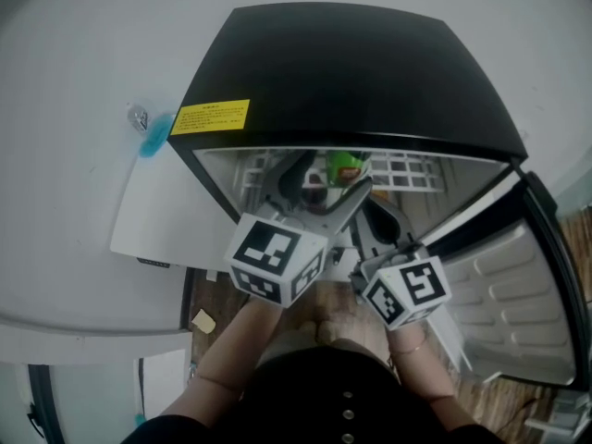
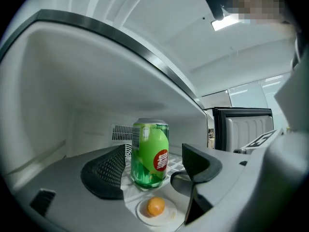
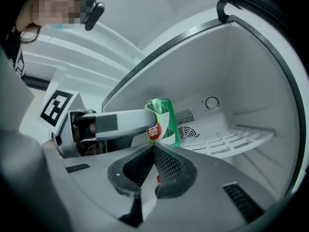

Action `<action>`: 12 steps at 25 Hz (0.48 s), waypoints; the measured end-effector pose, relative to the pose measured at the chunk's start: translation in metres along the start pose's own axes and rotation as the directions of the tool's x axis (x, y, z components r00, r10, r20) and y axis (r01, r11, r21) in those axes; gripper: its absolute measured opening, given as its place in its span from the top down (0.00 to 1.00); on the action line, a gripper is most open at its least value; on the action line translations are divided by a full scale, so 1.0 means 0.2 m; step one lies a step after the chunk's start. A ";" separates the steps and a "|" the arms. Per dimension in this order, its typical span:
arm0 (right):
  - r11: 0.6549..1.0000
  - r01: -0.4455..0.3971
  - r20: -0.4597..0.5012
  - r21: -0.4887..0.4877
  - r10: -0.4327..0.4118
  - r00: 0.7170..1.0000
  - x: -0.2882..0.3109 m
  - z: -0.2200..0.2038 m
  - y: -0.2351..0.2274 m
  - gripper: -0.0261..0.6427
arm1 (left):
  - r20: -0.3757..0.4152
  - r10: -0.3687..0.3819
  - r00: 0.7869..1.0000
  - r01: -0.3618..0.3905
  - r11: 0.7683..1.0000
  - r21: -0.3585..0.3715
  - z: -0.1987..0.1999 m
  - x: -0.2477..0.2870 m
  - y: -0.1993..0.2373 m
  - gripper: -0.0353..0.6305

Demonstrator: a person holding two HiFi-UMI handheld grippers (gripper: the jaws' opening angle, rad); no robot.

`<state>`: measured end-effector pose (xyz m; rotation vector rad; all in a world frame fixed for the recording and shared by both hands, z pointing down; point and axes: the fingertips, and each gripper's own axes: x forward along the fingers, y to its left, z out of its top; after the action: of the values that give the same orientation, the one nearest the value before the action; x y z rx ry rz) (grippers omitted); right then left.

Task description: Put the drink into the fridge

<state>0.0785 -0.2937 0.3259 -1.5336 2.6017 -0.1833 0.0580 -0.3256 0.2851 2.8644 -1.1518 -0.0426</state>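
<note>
A green drink can point(image 2: 149, 153) stands upright on the white wire shelf point(image 3: 231, 141) inside a small fridge. My left gripper point(image 2: 152, 170) reaches level into the fridge and stands open, one pad on each side of the can with a gap on both sides. From above, the can point(image 1: 344, 166) shows just inside the fridge opening between the left gripper's point(image 1: 324, 188) fingers. My right gripper point(image 3: 154, 166) is shut on nothing, a little in front of the can point(image 3: 161, 120) and beside the left gripper's finger point(image 3: 120, 124).
The fridge has a black top point(image 1: 351, 72) with a yellow label point(image 1: 211, 117). Its door point(image 1: 518, 294) hangs open at the right. A thermostat dial point(image 3: 211, 103) and a fan vent point(image 3: 186, 132) sit on the back wall. A blue object point(image 1: 153, 135) lies on the white surface at the left.
</note>
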 end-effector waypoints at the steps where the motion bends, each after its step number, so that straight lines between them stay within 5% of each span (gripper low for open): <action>1: 1.000 0.001 0.001 0.001 -0.001 1.000 0.00 0.00 0.00 0.95 | -0.001 0.001 1.000 -0.001 1.000 0.003 -0.01 -0.01 0.00 0.38; 12: 0.998 0.021 0.002 -0.056 -0.021 1.000 -0.02 0.01 0.01 0.95 | 0.024 -0.002 1.000 0.003 1.000 -0.030 -0.13 -0.17 -0.01 0.40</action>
<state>0.0779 -0.2898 0.3245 -1.5787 2.6120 -0.1119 0.0350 -0.2993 0.3110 2.8467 -1.1412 -0.0938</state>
